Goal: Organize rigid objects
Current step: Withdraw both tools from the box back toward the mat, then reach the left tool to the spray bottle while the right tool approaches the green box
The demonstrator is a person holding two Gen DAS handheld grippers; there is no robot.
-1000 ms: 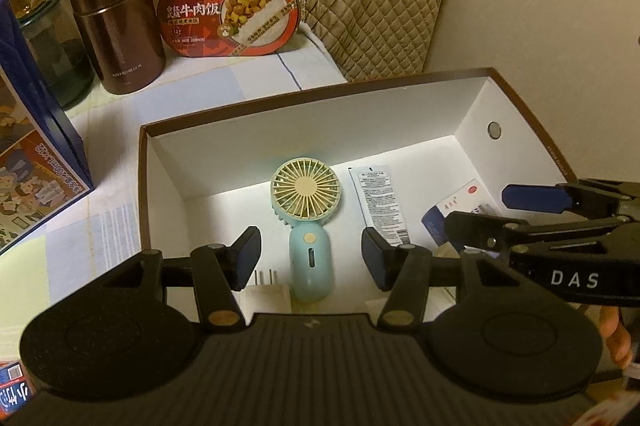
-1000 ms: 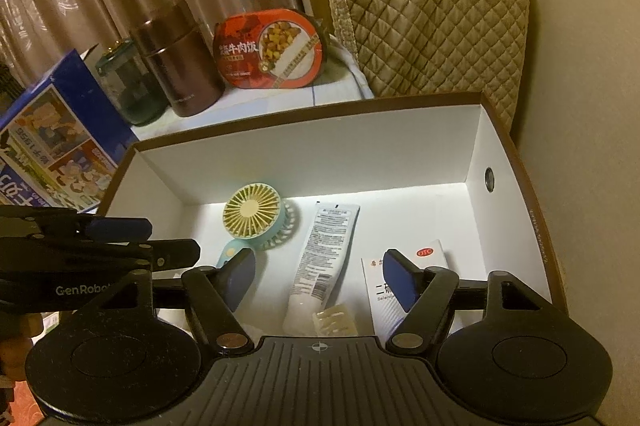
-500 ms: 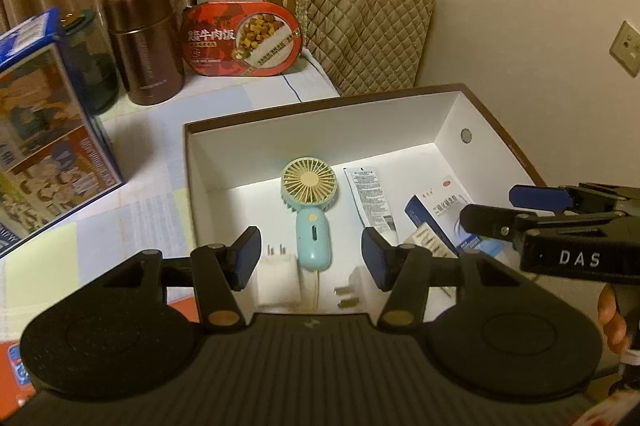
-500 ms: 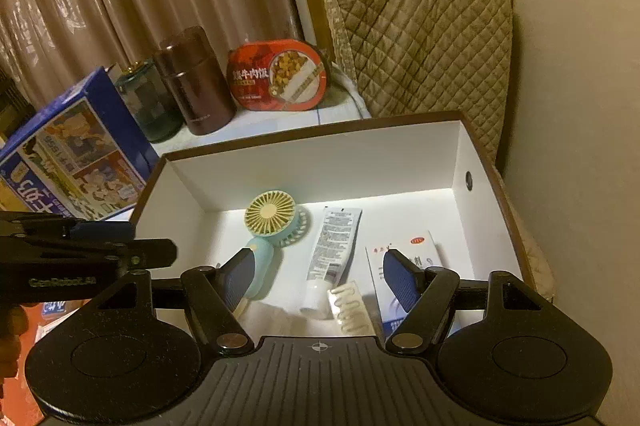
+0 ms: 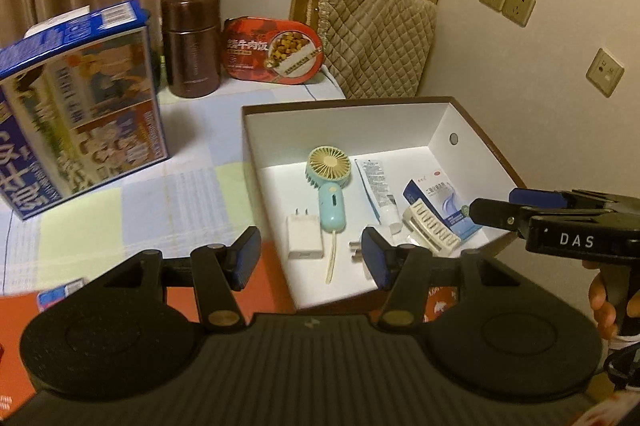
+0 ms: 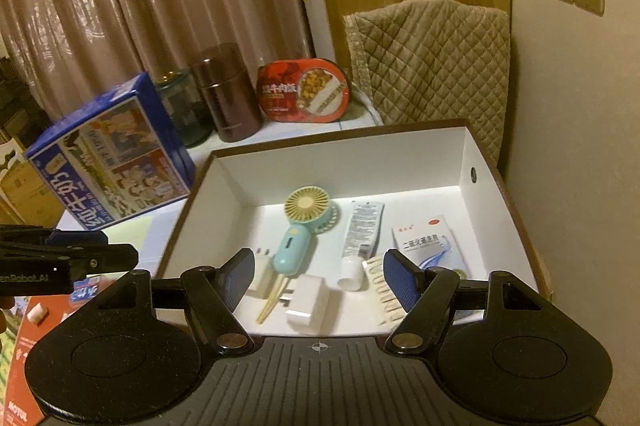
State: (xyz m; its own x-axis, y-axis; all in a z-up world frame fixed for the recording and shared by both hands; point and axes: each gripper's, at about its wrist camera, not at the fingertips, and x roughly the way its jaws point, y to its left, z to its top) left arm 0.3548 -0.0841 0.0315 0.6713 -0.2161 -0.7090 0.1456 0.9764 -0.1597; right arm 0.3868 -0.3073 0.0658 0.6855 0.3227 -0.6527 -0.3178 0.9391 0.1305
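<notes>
Both grippers, left gripper (image 5: 310,260) and right gripper (image 6: 318,276), spread, empty, above box (image 5: 476,130) near edge. Risk: reaching back in could snag fan (image 5: 330,182) cord or nudge box.

Lighting was dim and warm yellow, the white-lined cardboard box (image 5: 440,122) showing a bright floor band under its shadowed far wall, with slight softness throughout, fisheye bending and dark vignetted corners.

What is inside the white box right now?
The box holds a handheld fan, two white chargers, a tube, a medicine carton and a cream clip. The near right corner is covered by the right tool.
</notes>
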